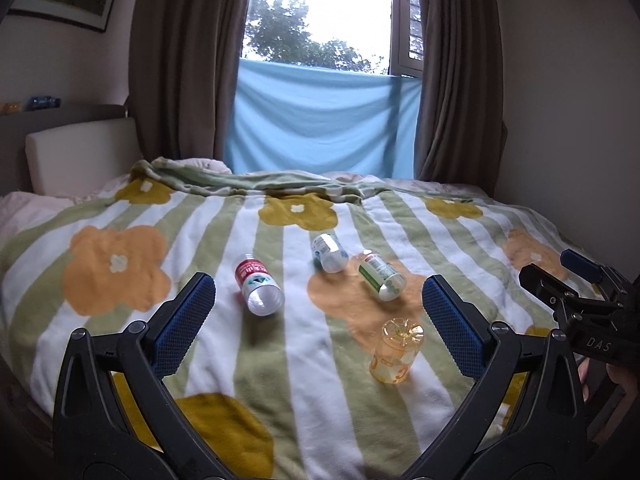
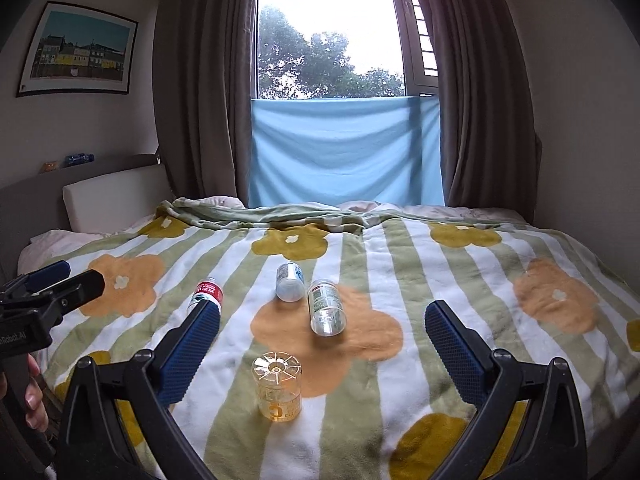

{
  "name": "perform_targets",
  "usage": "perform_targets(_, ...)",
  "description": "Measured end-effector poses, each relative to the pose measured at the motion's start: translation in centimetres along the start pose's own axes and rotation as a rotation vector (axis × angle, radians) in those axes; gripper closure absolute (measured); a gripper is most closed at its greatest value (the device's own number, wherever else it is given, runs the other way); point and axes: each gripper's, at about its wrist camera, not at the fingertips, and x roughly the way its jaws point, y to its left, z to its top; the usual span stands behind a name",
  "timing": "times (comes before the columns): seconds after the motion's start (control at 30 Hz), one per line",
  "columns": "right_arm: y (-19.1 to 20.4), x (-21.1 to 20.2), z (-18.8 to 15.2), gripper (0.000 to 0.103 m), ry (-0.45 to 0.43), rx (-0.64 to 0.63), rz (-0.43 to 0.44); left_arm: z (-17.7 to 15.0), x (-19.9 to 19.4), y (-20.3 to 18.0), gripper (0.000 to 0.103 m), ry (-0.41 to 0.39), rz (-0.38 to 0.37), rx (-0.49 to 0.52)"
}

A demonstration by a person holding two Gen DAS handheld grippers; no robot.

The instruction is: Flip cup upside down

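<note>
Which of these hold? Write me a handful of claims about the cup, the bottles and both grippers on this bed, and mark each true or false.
1. The transparent yellow plastic cup stands with its base upward on the flowered striped blanket. True.
2. The left gripper is shut on the cup. False: its jaws stand wide apart, holding nothing.
3. Three clear plastic bottles lie on their sides: red-labelled, blue-labelled, green-labelled. True.
4. The right gripper holds the green-labelled bottle. False: it is open and empty.
5. The cup touches the green-labelled bottle. False: they lie apart.
</note>
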Motion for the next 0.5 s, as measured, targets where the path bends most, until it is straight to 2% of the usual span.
perform_targets(0.5, 0.2, -1.0, 0.4, 0.000, -0.021, -0.007, -0.042, -0.2, -1.2, -0.5, 0.000, -0.035, 0.012, 0.029)
